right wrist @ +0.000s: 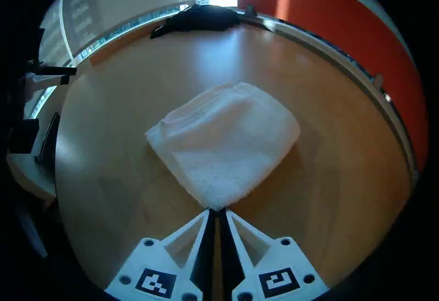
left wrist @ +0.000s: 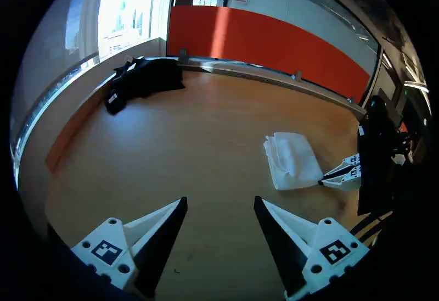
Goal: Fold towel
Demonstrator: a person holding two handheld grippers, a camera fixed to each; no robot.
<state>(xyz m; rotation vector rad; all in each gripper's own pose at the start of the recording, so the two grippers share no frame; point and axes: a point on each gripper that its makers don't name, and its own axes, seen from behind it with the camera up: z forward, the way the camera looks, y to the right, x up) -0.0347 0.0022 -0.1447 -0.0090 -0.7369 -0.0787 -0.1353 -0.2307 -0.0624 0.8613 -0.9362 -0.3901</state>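
Observation:
A white towel [right wrist: 225, 141] lies folded into a thick square on the wooden table [right wrist: 329, 152]. My right gripper [right wrist: 218, 212] is shut, with the towel's near corner pinched between its tips. In the left gripper view the same towel [left wrist: 291, 160] lies to the right, and the right gripper [left wrist: 325, 180] meets its near right corner. My left gripper [left wrist: 220, 205] hovers open over bare wood, well to the left of the towel, with nothing between its fingers.
A black bundle of cloth [left wrist: 144, 78] lies at the table's far left corner by the window. An orange partition [left wrist: 274, 43] runs behind the table's far edge. A person in dark clothing [left wrist: 378, 152] stands at the right.

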